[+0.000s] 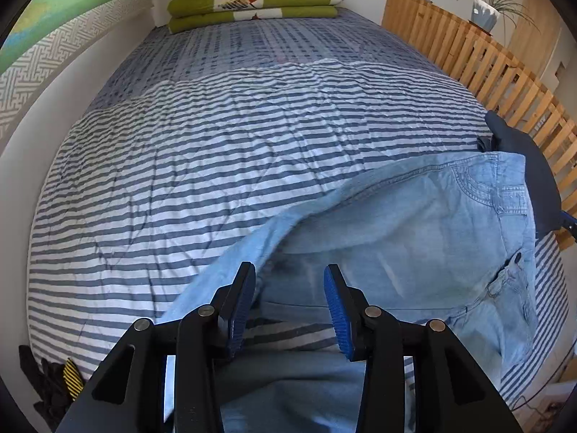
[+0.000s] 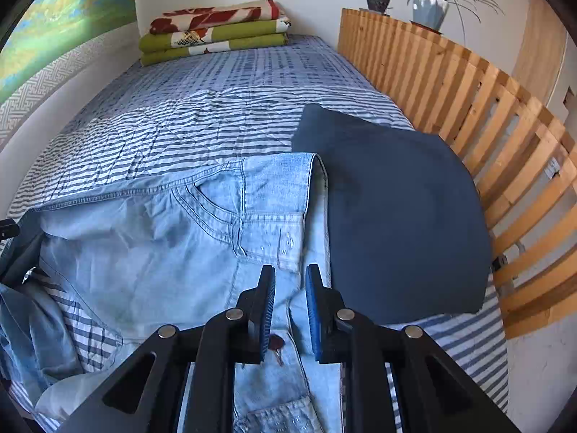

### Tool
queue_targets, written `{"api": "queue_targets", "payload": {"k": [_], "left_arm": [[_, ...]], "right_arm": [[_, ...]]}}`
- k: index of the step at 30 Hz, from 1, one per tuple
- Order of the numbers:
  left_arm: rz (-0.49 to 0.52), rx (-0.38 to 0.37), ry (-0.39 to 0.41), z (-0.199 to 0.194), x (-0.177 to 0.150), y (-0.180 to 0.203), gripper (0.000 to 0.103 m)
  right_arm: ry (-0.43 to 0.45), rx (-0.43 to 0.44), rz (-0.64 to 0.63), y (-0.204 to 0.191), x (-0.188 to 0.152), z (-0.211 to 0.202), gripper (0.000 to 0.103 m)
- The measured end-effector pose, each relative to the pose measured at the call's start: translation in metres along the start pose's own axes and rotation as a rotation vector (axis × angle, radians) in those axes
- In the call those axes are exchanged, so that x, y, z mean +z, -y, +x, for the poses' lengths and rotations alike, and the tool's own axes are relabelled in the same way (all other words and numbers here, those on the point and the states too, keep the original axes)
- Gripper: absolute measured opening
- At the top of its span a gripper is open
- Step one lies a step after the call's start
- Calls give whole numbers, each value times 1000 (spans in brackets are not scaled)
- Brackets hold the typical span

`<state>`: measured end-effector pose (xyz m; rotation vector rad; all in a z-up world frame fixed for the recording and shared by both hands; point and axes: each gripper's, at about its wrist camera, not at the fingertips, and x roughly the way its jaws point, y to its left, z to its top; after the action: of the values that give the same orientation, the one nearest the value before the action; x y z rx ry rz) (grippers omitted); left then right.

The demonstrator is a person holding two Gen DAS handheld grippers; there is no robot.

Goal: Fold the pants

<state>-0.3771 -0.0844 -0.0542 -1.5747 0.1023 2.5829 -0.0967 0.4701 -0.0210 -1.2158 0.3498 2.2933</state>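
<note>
Light blue jeans (image 1: pixel 414 238) lie across the striped bedcover (image 1: pixel 216 151), with the waistband (image 2: pixel 306 195) toward the right. One pant leg (image 1: pixel 274 223) looks raised and blurred just beyond my left gripper (image 1: pixel 290 281). That gripper is open wide over shadowed denim and holds nothing. My right gripper (image 2: pixel 290 276) hovers over the waistband near a dark red button (image 2: pixel 277 343). Its jaws stand a narrow gap apart, and flat denim (image 2: pixel 180 238) shows between them. A front pocket (image 2: pixel 205 202) faces up.
A folded dark blue garment (image 2: pixel 389 216) lies right of the jeans against the wooden slat rail (image 2: pixel 505 137). Folded blankets (image 1: pixel 252 0) are stacked at the far end of the bed. Two pots (image 2: pixel 429 7) stand on the rail's top. Dark clothes (image 1: pixel 54 382) lie at the bed's left corner.
</note>
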Motion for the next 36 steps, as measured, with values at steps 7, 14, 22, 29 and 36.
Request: {"api": "queue_targets", "payload": {"k": [7,14,22,29,36], "left_arm": [[-51,-15,64,-50,-14,-42,52],[-85,27,120,-120,-99,-112,54],[-175,36,-43,-102,-233,-172,54],[-226,47,-114,-70,-294,-178,5],[-220,68,27,-115,-278,-183,3]], "right_arm": [[30,43,108,33,-34,-33,27],[122,157,0,7,-122,-80,33],[35,196,86,-6,-174,-73,33],[12,214,83,-34,-173,-65,33],[27,225,25,-69,-171,-74,33]]}}
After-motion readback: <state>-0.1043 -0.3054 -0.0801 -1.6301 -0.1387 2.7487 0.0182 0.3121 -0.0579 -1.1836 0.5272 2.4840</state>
